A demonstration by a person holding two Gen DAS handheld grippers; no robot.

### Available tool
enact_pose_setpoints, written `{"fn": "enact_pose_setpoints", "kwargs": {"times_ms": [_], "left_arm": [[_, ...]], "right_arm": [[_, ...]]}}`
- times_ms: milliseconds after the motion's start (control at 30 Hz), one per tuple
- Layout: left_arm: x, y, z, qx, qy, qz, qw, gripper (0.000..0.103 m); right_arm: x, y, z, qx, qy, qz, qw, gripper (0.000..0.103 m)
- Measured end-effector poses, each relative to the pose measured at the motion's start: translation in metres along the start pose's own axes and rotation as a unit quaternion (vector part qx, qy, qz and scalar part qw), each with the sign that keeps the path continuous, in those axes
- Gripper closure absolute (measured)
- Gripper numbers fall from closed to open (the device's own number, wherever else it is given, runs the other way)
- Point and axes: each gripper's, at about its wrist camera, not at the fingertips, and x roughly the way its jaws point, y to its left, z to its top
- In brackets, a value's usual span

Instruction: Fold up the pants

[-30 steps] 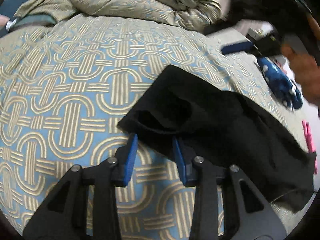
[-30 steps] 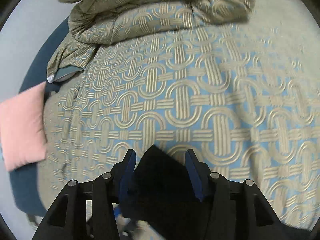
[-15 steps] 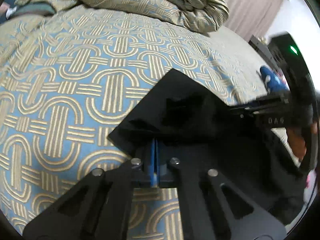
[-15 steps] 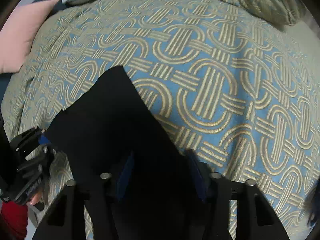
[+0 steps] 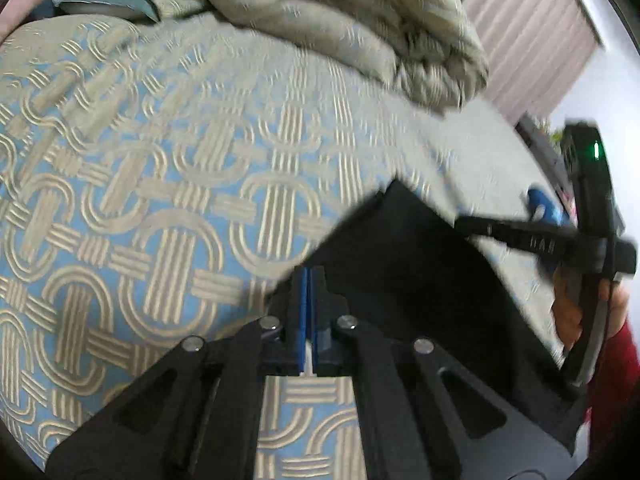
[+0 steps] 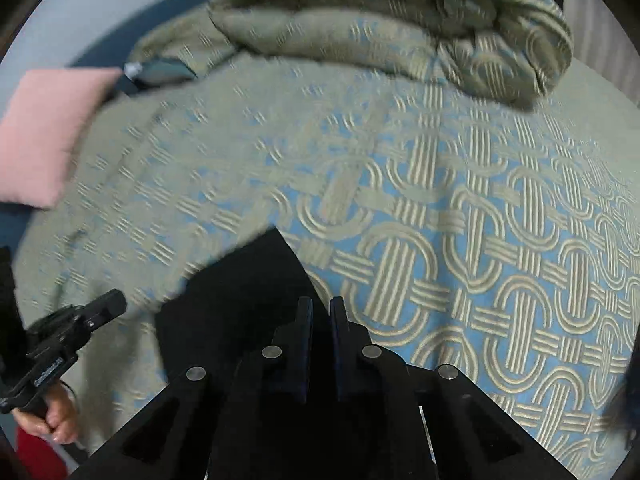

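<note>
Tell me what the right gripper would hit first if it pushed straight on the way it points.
The right gripper, shut on the black pants, points down at the bed. Going on, it would probably press that fabric into the patterned bedspread just ahead; depth is hard to judge.

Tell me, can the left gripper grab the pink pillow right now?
Probably not. The left gripper is shut on the black pants, so it is busy, and the pink pillow lies away at the far edge of the patterned bedspread.
</note>
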Motion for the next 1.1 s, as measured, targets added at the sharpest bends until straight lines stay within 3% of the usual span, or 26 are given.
{"fn": "enact_pose_setpoints", "kwargs": {"times_ms": [33, 100, 167, 233, 300, 333, 367, 400, 467, 567, 667, 733, 767, 800, 900, 967, 1000, 1033, 1067, 1100], "left_arm": [[0.004, -0.003, -0.004, 0.008, 0.008, 0.002, 0.9999, 0.1], [0.012, -0.011, -0.012, 0.015, 0.026, 0.0, 0.9996, 0.071], [0.015, -0.02, -0.016, 0.016, 0.025, -0.008, 0.9995, 0.058], [0.016, -0.028, -0.015, 0.023, 0.02, -0.017, 0.9994, 0.057], [0.024, -0.031, -0.011, 0.018, 0.025, -0.021, 0.9993, 0.059], [0.028, -0.03, -0.009, 0.013, 0.026, -0.016, 0.9995, 0.065], [0.032, -0.029, -0.006, 0.006, 0.023, -0.009, 0.9997, 0.09], [0.034, -0.026, -0.005, -0.005, 0.027, -0.001, 0.9996, 0.101], [0.031, -0.017, -0.003, -0.047, 0.027, -0.025, 0.9982, 0.101], [0.004, -0.011, -0.009, -0.061, 0.001, -0.029, 0.9977, 0.101], [-0.01, -0.008, -0.016, -0.056, -0.012, 0.001, 0.9984, 0.1], [-0.001, -0.004, -0.017, -0.046, -0.008, 0.043, 0.998, 0.09], [0.006, 0.0, -0.018, -0.051, 0.007, 0.041, 0.9978, 0.078], [0.013, 0.004, -0.02, -0.067, 0.022, 0.031, 0.997, 0.073], [0.015, 0.005, -0.022, -0.087, 0.012, 0.018, 0.996, 0.056], [0.018, 0.003, -0.023, -0.094, 0.013, 0.012, 0.9954, 0.055], [0.021, 0.002, -0.022, -0.103, 0.008, 0.008, 0.9946, 0.058], [0.023, 0.001, -0.02, -0.109, 0.004, 0.001, 0.994, 0.071], [0.026, 0.001, -0.017, -0.118, 0.004, -0.017, 0.9929, 0.093], [0.033, 0.002, -0.014, -0.14, 0.016, -0.052, 0.9886, 0.094]], "right_arm": [[0.004, -0.001, -0.006, 0.002, 0.006, 0.002, 1.0, 0.088], [0.009, 0.0, -0.012, 0.009, 0.011, 0.0, 1.0, 0.079], [0.011, -0.004, -0.016, 0.016, 0.011, 0.002, 1.0, 0.07], [0.011, -0.006, -0.018, 0.021, 0.014, 0.004, 1.0, 0.047], [0.013, -0.006, -0.02, 0.019, 0.017, 0.007, 1.0, 0.039], [0.016, -0.006, -0.02, 0.017, 0.023, 0.008, 1.0, 0.039], [0.017, -0.004, -0.021, 0.017, 0.028, 0.009, 0.999, 0.039], [0.022, -0.004, -0.021, 0.019, 0.035, 0.012, 0.999, 0.039], [0.03, -0.003, -0.018, 0.022, 0.036, 0.011, 0.999, 0.038], [0.03, 0.0, -0.011, 0.02, 0.032, 0.03, 0.999, 0.034], [0.032, 0.006, -0.006, 0.001, 0.037, 0.042, 0.998, 0.034], [0.036, 0.01, -0.003, -0.013, 0.04, 0.041, 0.998, 0.033], [0.038, 0.012, -0.002, -0.017, 0.042, 0.041, 0.998, 0.032], [0.04, 0.013, -0.001, -0.019, 0.043, 0.041, 0.998, 0.031], [0.042, 0.018, -0.001, -0.033, 0.041, 0.048, 0.997, 0.03], [0.044, 0.022, -0.003, -0.047, 0.04, 0.043, 0.997, 0.034], [0.045, 0.025, -0.004, -0.053, 0.037, 0.036, 0.997, 0.05], [0.045, 0.028, -0.005, -0.057, 0.032, 0.022, 0.998, 0.072], [0.045, 0.03, -0.004, -0.046, 0.03, 0.029, 0.998, 0.081], [0.043, 0.029, -0.004, -0.023, 0.031, 0.045, 0.998, 0.095]]}}
